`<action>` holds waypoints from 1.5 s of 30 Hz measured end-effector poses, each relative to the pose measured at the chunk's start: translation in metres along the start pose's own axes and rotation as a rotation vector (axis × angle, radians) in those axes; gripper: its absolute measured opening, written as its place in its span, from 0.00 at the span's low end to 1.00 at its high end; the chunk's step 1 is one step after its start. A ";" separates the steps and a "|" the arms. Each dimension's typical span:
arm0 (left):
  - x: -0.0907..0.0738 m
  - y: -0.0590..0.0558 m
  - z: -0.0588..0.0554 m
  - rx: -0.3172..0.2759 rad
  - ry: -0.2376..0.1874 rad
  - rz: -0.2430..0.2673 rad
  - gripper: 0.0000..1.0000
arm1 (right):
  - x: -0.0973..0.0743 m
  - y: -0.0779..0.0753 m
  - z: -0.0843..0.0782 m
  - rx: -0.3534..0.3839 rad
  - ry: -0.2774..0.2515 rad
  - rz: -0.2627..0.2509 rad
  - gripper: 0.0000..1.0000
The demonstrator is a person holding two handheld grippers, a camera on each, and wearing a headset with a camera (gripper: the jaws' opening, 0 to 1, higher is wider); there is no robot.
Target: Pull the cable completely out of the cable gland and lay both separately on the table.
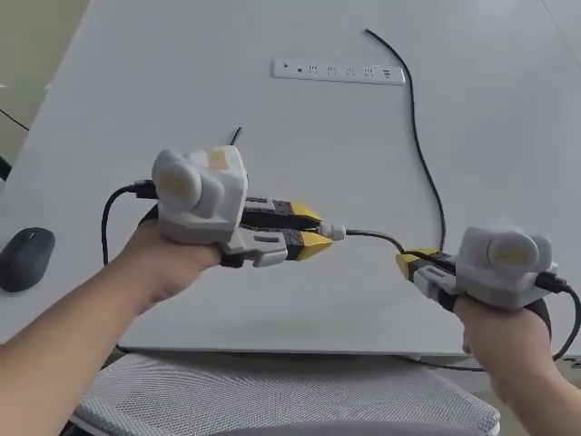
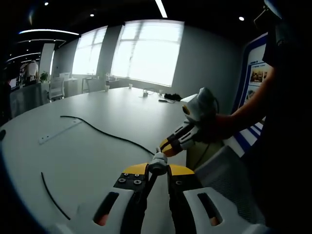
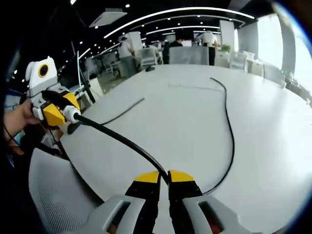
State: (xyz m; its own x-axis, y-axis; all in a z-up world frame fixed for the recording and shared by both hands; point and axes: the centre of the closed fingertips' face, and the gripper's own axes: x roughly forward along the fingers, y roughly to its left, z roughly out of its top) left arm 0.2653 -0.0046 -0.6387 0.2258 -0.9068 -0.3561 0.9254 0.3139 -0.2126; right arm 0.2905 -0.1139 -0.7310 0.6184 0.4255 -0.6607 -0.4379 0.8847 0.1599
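My left gripper is shut on a small white cable gland, held above the table's near edge. A black cable runs out of the gland across a short gap to my right gripper, which is shut on it. Beyond the right gripper the cable trails over the white table to its far side. In the left gripper view the gland sits between the yellow-tipped jaws. In the right gripper view the jaws pinch the cable, which leads to the gland.
A white power strip lies at the far side of the table. A short loose black cable piece lies mid-table. A dark mouse rests at the left edge. A grey mesh chair is below the near edge.
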 end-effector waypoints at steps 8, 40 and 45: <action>-0.003 0.002 0.003 0.005 -0.010 0.015 0.15 | -0.006 0.003 0.005 -0.065 -0.030 0.010 0.01; -0.004 -0.006 0.003 0.025 0.012 0.016 0.15 | -0.028 0.107 0.059 -0.889 -0.045 0.064 0.08; -0.002 -0.004 0.003 0.026 0.013 0.022 0.15 | -0.028 0.108 0.063 -0.899 -0.057 0.049 0.02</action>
State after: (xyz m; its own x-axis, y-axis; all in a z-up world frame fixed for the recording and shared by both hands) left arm 0.2623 -0.0046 -0.6340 0.2419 -0.8960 -0.3724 0.9278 0.3259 -0.1815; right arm 0.2670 -0.0184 -0.6487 0.6066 0.4883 -0.6274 -0.7947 0.3929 -0.4626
